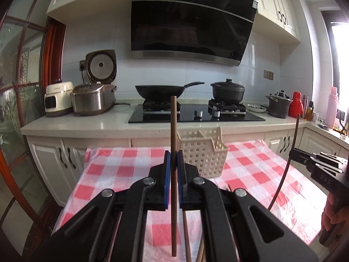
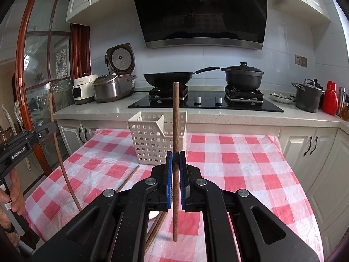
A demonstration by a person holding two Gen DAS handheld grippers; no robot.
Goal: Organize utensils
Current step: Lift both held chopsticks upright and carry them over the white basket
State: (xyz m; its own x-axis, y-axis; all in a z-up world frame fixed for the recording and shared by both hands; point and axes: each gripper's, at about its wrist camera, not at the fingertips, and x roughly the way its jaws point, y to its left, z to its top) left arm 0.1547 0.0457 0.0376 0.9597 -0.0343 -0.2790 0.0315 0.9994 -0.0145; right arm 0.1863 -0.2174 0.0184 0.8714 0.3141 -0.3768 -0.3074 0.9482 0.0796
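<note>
A black range hood (image 1: 192, 19) fills the upper centre of the frame. Below it, a black wok (image 1: 160, 90) and a lidded black pot (image 1: 228, 91) sit on the gas hob (image 1: 196, 113). At left stand a rice cooker (image 1: 93, 99) with its lid raised and a white appliance (image 1: 57, 98). At right are a grey stockpot (image 1: 279, 106) and a red flask (image 1: 296, 104).

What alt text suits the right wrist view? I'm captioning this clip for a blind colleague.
The right gripper pinches an upright wooden chopstick above a table with a red-and-white checked tablecloth, in front of a white slotted basket. More chopsticks lie on the cloth; a stove stands behind.
</note>
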